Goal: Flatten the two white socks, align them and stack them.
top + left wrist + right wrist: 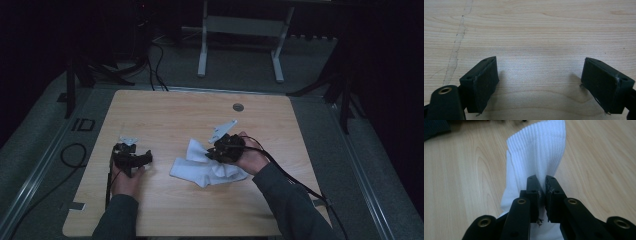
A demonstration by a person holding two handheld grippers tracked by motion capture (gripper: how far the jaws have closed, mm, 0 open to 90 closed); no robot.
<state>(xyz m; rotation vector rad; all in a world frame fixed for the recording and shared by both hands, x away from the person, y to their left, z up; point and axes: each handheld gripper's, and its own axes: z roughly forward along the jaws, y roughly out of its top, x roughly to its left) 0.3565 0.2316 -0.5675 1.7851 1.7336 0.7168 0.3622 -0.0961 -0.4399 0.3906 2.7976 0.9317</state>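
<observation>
Left gripper point(131, 159): we see its jaws spread wide over bare table point(165, 107), near the left edge, gripping nothing.
Sock point(200, 167): white, lying mid-table.
Right gripper point(542, 185): we see its jaws pinched tight on the sock's ribbed cuff.

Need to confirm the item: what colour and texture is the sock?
White, ribbed knit sock; clearest in the right gripper view.

It looked like a dim lab or recording studio: a bare wooden table point(165, 112) stood among black stands point(70, 87), floor cables point(155, 62) and grey carpet.
</observation>
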